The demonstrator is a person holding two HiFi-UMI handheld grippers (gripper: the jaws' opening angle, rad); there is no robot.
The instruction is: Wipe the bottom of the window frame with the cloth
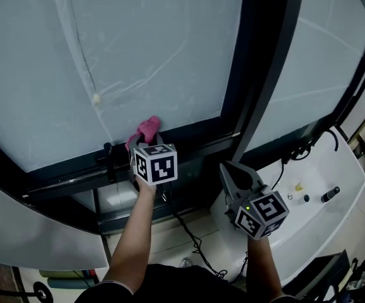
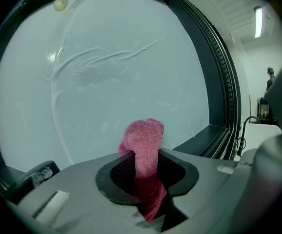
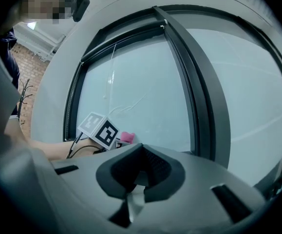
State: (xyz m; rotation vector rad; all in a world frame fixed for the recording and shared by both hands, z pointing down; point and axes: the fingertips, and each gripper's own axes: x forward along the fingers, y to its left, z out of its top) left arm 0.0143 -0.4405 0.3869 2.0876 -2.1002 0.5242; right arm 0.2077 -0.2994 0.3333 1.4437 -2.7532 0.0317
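The pink cloth [image 1: 147, 129] is bunched up and pressed at the bottom rail of the dark window frame [image 1: 188, 137], just under the frosted pane. My left gripper [image 1: 145, 139] is shut on the cloth [image 2: 143, 143], which sticks up out of the jaws toward the glass. In the left gripper view the bottom frame [image 2: 213, 136] runs off to the right. My right gripper [image 1: 231, 173] hangs lower and to the right, off the frame, shut with nothing in it. From the right gripper view [image 3: 140, 173] I see the left gripper's marker cube [image 3: 99, 127] and the cloth [image 3: 126, 138].
A dark slanted mullion [image 1: 264, 68] divides the panes. A black latch [image 1: 109, 158] sits on the bottom rail, left of the cloth. A white unit [image 1: 324, 201] with knobs and cables stands below right. A black cable [image 1: 191, 238] hangs under the sill.
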